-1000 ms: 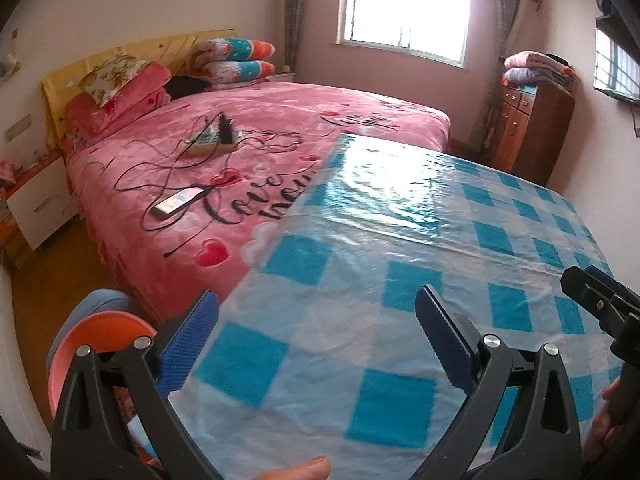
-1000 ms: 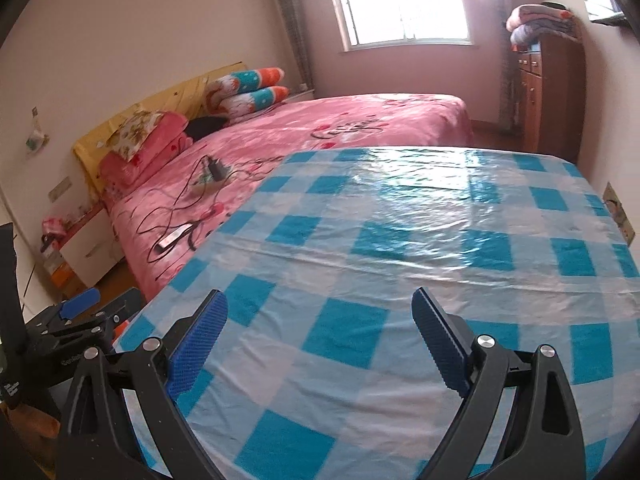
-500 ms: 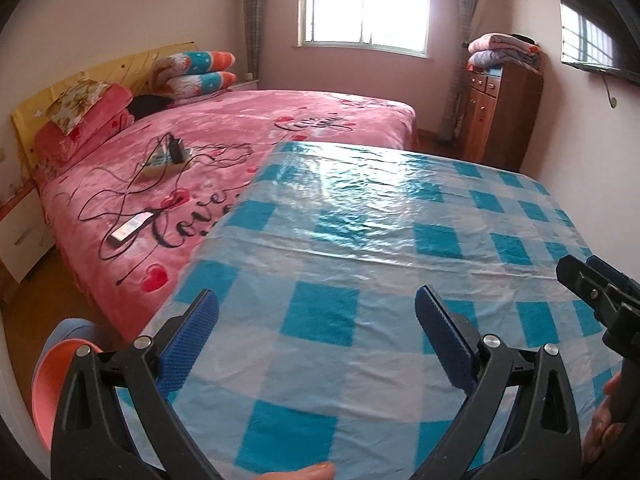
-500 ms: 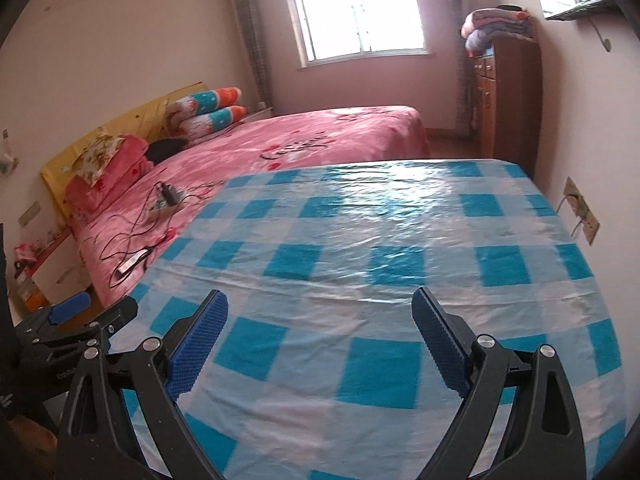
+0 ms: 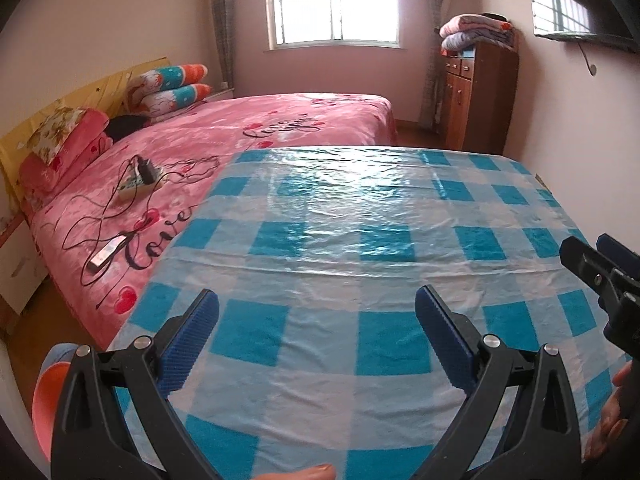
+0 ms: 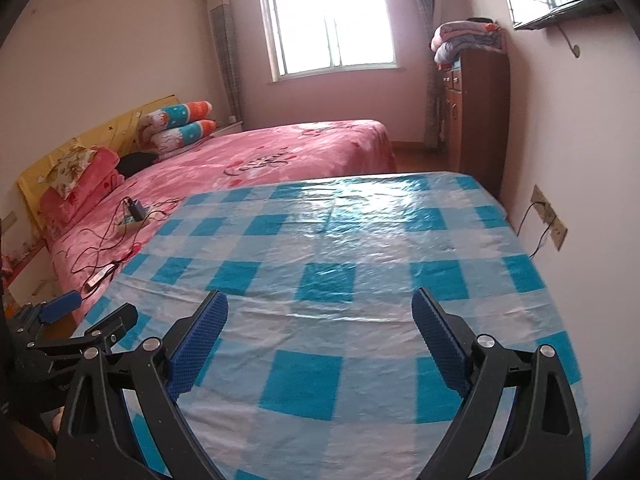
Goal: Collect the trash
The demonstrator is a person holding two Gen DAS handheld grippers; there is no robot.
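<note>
My left gripper (image 5: 316, 300) hangs open over the near part of a table covered with a blue-and-white checked plastic cloth (image 5: 360, 216), nothing between its blue-padded fingers (image 5: 192, 336). My right gripper (image 6: 320, 304) is open too, above the same cloth (image 6: 340, 248), and holds nothing. Each gripper shows at the edge of the other's view: the right gripper (image 5: 600, 264) at the far right, the left gripper (image 6: 84, 316) at the lower left. No trash shows on the cloth in either view.
A bed with a pink cover (image 5: 240, 140) stands left of the table, with a power strip and cables (image 5: 140, 180) and a phone (image 5: 106, 254) on it. An orange basin (image 5: 42, 404) sits low left. A wooden cabinet (image 5: 476, 96) stands by the right wall, near a wall socket (image 6: 548, 216).
Both grippers swung to the right and tilted up: the bed slid left in both views, the cabinet and window came more into view. Both stayed open and empty.
</note>
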